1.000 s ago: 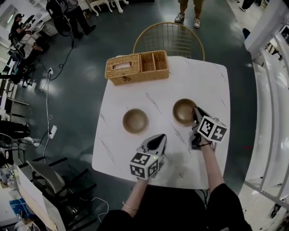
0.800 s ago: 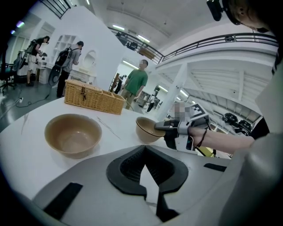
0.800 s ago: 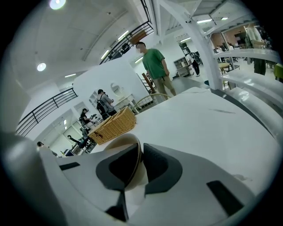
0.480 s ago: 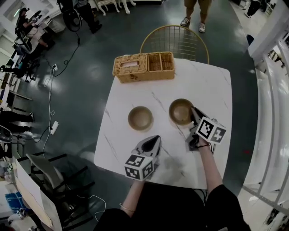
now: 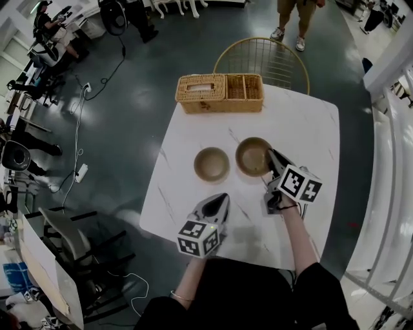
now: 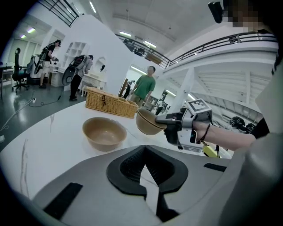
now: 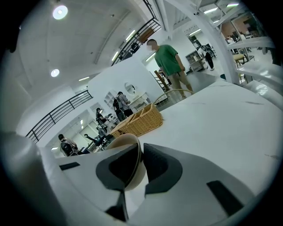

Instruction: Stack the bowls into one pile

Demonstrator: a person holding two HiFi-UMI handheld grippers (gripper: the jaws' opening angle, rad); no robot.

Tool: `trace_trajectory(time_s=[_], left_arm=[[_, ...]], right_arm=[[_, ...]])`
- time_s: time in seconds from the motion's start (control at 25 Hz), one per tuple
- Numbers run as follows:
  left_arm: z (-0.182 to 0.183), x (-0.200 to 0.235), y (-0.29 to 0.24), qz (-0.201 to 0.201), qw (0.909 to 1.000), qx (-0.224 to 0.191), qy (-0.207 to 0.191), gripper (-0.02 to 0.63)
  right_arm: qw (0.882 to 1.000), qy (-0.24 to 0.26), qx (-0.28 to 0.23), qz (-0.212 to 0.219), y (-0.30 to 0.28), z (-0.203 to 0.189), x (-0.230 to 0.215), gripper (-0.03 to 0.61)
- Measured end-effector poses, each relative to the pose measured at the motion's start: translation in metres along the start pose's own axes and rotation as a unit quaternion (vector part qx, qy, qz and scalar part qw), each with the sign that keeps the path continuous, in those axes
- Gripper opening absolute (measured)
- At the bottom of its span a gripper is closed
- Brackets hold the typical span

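Note:
A tan bowl [image 5: 211, 164] rests upright on the white marble table [image 5: 303, 122]. Just right of it a second tan bowl [image 5: 253, 156] hangs tilted off the table, its near rim pinched by my right gripper [image 5: 273, 162]. In the right gripper view that rim [image 7: 128, 148] runs between the pads of the right gripper [image 7: 139, 167]. The left gripper view has the resting bowl [image 6: 105, 132] on the left and the held bowl [image 6: 148, 122] beside it. My left gripper [image 5: 221, 198] hovers near the front edge, shut and empty, just short of the resting bowl.
A wicker basket [image 5: 219, 92] with compartments stands at the table's far edge, with a gold wire chair [image 5: 261, 58] behind it. A person [image 5: 297, 19] stands beyond the chair. More people, office chairs and cables are on the floor to the left.
My right gripper has carried its bowl left and slightly up, closing the gap to the resting bowl. The left gripper has drifted left, in front of the resting bowl.

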State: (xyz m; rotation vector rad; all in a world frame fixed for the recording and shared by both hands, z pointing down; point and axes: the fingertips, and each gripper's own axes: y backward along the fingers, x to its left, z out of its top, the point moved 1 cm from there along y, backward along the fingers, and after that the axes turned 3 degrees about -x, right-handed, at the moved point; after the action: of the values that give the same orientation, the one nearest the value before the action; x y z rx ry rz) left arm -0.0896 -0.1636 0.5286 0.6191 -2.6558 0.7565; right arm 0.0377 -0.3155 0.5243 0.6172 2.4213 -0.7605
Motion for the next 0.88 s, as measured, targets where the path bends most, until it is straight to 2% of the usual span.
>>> trace_trajectory(time_s=[0.36, 0.88], left_arm=[[-0.002, 0.014, 0.017, 0.017, 0.9998, -0.007, 0.012, 0.014], [-0.005, 0.032, 0.036, 0.042, 0.9987, -0.013, 0.025, 0.014]], right_arm=[[0.998, 0.014, 0.019, 0.053, -0.024, -0.016, 0.051, 0.040], [0.994, 0.031, 0.055, 0.088, -0.052, -0.046, 0.088, 0.039]])
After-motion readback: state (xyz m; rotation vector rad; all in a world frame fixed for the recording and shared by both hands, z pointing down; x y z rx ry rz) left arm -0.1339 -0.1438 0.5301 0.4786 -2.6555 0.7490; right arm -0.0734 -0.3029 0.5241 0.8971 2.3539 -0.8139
